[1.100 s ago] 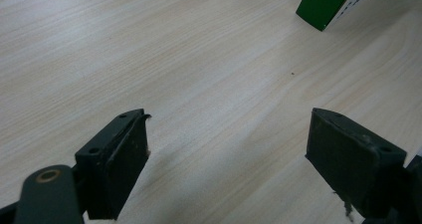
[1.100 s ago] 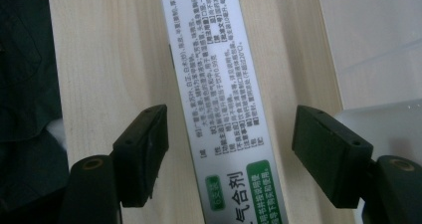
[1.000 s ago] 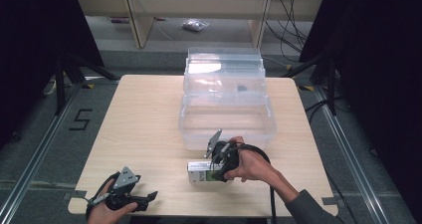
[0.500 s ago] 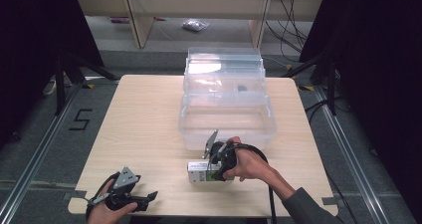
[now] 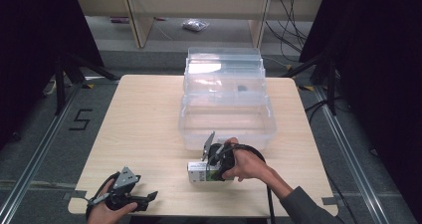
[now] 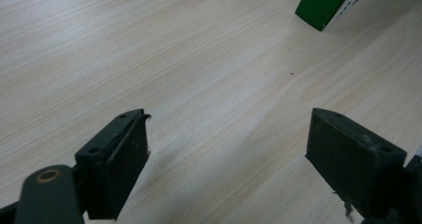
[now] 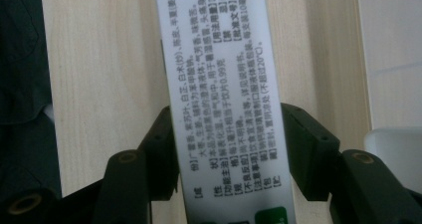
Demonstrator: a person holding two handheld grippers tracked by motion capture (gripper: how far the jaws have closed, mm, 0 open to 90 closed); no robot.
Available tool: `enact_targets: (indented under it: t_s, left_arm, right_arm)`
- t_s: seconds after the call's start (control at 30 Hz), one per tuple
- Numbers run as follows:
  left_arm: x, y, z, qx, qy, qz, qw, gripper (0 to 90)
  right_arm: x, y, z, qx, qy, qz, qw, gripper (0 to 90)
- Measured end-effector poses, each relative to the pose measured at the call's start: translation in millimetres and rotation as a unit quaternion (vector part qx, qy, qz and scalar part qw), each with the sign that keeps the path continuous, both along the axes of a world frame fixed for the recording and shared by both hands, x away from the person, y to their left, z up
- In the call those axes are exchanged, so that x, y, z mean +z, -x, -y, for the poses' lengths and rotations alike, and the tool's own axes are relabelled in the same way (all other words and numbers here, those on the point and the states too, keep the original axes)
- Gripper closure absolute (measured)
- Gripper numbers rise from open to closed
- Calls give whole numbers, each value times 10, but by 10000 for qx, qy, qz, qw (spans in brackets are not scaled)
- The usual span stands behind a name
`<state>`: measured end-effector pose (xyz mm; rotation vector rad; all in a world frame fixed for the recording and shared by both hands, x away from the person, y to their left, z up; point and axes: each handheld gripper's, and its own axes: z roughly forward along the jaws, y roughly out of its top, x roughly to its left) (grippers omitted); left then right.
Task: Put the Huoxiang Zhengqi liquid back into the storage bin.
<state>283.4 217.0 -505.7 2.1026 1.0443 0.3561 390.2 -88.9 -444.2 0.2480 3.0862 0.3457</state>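
Observation:
A small white and green carton (image 5: 198, 172) lies flat on the wooden table (image 5: 144, 114) near its front edge, just in front of a clear bin. My right gripper (image 5: 207, 173) reaches down onto the carton from the right. In the right gripper view the carton's printed white face (image 7: 224, 84) runs up between the two black pads, which have just been closing and now touch its long sides. My left gripper (image 5: 149, 198) rests at the table's front left corner with its jaws wide apart over bare wood (image 6: 229, 129). A green corner of the carton (image 6: 328, 2) shows far ahead of it.
A clear plastic bin (image 5: 229, 137) stands mid-table behind the carton, with its lid (image 5: 224, 67) folded open at the back and a small dark item (image 5: 242, 88) inside. Shelves and cables stand beyond the table. Open wood spans the left half.
The right hand has edged very slightly left over the carton. The left hand and the carton have stayed where they were.

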Motion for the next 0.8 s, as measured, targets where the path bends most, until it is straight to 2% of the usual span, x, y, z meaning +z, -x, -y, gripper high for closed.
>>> enact_targets:
  t_s: [0.1, 0.13, 0.17, 0.2, 0.3, 0.4, 0.47, 0.5, 0.53, 0.63, 0.67, 0.7, 0.8]
  left_arm:
    - [2, 2, 1, 23, 4, -16, 10000, 160]
    - [2, 3, 2, 17, 2, -15, 10000, 160]
    - [2, 3, 2, 17, 2, -15, 10000, 160]
    - [1, 1, 0, 2, -11, -4, 10000, 160]
    - [3, 3, 1, 20, -1, -17, 10000, 160]
    - [3, 2, 1, 8, -1, -13, 10000, 160]
    - [-4, 2, 10, 41, 23, 13, 10000, 160]
    - [4, 0, 2, 5, -9, -30, 10000, 160]
    - [5, 1, 2, 12, 1, -31, 10000, 160]
    - [3, 3, 0, 25, 13, -3, 10000, 160]
    - [3, 3, 0, 25, 15, -6, 10000, 160]
    - [7, 3, -1, 8, 4, -28, 10000, 160]
    - [2, 3, 2, 25, -13, 29, 10000, 160]
  right_arm:
    - [-10, -3, -10, 15, 53, 5, 10000, 501]
    - [-24, -28, -7, 160, -32, 31, 9999, 508]
    - [-24, -28, -7, 160, -32, 31, 9999, 508]
    - [-31, -44, -12, 301, -25, 50, 9995, 524]
    - [-36, -27, -17, 267, -12, 13, 9996, 566]
    - [-23, -18, -29, 402, 80, 69, 9991, 591]
    - [-13, -2, -38, 333, 144, 68, 9993, 599]
    - [-18, -28, -49, 541, 102, 143, 9984, 607]
    - [-13, -11, -53, 409, 159, 104, 9990, 612]
    - [2, 0, -76, 419, 247, 129, 9987, 635]
    - [0, -14, -87, 579, 234, 156, 9979, 641]
    - [8, 4, -92, 431, 276, 122, 9986, 642]
    - [4, -4, -101, 532, 259, 119, 9982, 646]
